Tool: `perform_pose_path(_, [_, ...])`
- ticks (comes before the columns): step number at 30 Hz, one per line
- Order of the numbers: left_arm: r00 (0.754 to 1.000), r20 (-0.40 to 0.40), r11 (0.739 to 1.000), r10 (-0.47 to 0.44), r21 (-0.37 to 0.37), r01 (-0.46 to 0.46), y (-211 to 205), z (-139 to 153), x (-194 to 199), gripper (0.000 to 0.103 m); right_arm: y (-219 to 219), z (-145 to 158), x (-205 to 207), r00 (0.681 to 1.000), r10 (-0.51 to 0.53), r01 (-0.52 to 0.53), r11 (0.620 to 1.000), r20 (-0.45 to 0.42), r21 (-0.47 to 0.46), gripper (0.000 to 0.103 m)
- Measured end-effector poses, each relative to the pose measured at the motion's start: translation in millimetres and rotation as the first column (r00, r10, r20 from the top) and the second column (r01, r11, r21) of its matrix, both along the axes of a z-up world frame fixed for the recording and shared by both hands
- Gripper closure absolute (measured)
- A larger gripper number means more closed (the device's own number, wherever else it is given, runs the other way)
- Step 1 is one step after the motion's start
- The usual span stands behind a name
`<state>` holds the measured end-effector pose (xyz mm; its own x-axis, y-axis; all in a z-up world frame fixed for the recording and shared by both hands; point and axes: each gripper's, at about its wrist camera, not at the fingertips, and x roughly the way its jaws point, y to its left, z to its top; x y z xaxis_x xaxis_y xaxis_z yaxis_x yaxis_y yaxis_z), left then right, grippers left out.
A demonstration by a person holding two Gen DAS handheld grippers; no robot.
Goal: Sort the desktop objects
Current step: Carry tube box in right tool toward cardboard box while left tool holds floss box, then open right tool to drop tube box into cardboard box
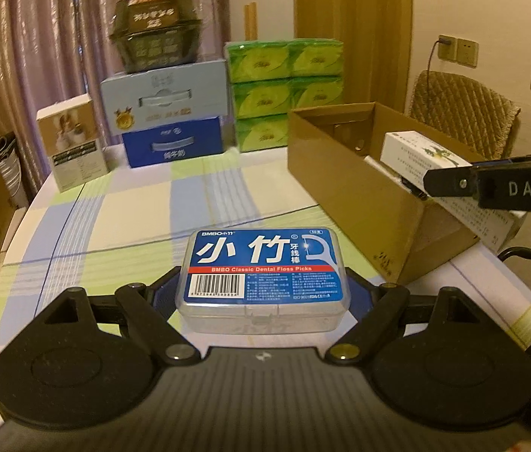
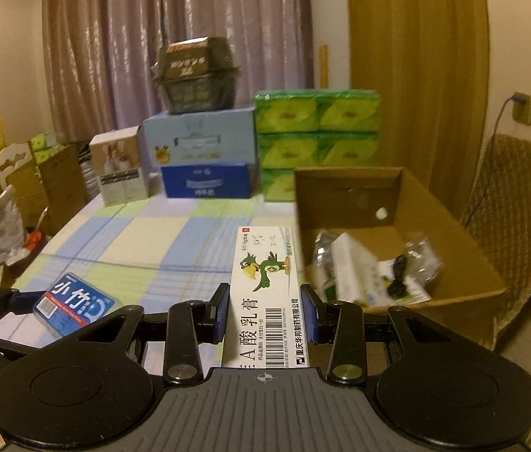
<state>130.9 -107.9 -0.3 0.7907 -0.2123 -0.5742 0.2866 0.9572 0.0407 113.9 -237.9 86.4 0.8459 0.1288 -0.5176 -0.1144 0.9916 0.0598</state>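
A clear dental floss box point(image 1: 263, 269) with a blue label sits between the blue pads of my left gripper point(image 1: 263, 293), which is shut on its sides above the checked tablecloth point(image 1: 133, 203). My right gripper point(image 2: 265, 312) is shut on a long white ointment box point(image 2: 265, 282) printed with a green parrot. In the left wrist view that ointment box point(image 1: 416, 150) hangs over the near rim of the open cardboard box point(image 1: 340, 177), held by the right gripper point(image 1: 433, 184). The right wrist view shows the floss box point(image 2: 73, 307) tilted at lower left and the cardboard box point(image 2: 453, 233) with several small packages inside.
Stacked blue cartons point(image 1: 167, 113), a dark container point(image 1: 156, 30) on top, green tissue packs point(image 1: 284, 86) and a white carton point(image 1: 71, 143) line the table's far edge. A quilted chair point(image 2: 517, 203) stands right of the cardboard box. Bags and boxes sit off the table's left edge point(image 2: 20, 188).
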Motion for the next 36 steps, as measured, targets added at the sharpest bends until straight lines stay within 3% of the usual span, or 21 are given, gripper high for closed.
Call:
perform_pose_path(17, [0.994, 0.033, 0.995, -0.099, 0.035, 0.098, -61.8, 17.7, 20.9, 0.02, -75.1, 22.4, 1.1, 0.995, -0.097, 0.099, 0.994, 0.036, -0.054, 0.067])
perform_pose_path(28, [0.989, 0.048, 0.989, -0.14, -0.037, 0.142, -109.6, 43.9, 75.7, 0.02, -131.8, 31.2, 38.0, 0.988, -0.153, 0.153, 0.988, -0.01, 0.024, 0.067])
perform_pose_path(36, [0.984, 0.028, 0.982, -0.175, -0.064, 0.176, -141.2, 39.1, 112.2, 0.02, -159.0, 26.3, 74.9, 0.985, -0.169, 0.172, 0.982, -0.038, 0.079, 0.067])
